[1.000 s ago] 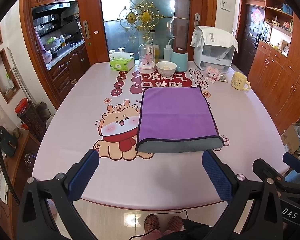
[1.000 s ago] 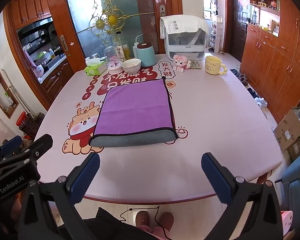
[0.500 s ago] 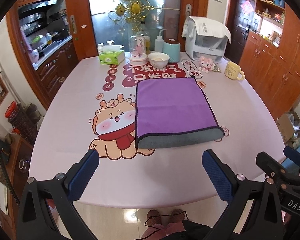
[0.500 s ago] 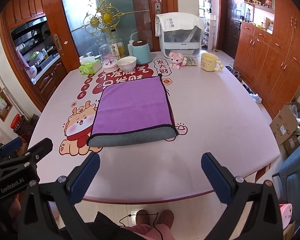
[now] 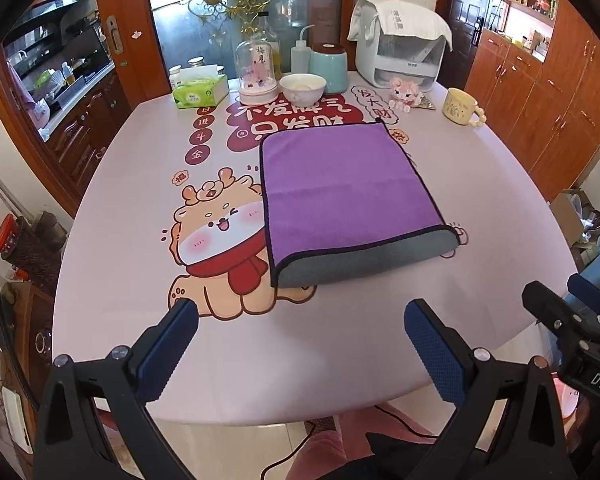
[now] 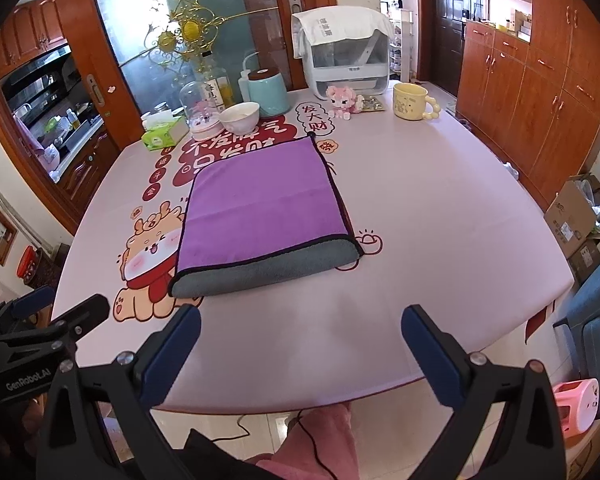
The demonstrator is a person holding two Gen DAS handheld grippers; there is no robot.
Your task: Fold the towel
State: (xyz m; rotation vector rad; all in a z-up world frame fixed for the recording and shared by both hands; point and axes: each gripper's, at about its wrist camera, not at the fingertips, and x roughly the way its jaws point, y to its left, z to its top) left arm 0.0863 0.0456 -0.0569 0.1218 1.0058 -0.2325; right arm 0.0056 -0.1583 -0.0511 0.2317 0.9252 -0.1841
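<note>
Towel (image 5: 348, 196), purple over grey, lying mid-frame, long axis running up-frame; left gripper (image 5: 300, 344) and right gripper (image 6: 300, 340) hovering below it, gaping wide, holding nothing, about equally near.

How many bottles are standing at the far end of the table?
2: a tall glass bottle of yellow liquid behind the glass dome, and a white squeeze bottle left of the teal canister. Others may be hidden behind them.

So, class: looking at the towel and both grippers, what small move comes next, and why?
Probably reach forward to the towel's near grey edge: it lies folded once, and the left gripper and right gripper hang open above the table's near edge.
</note>
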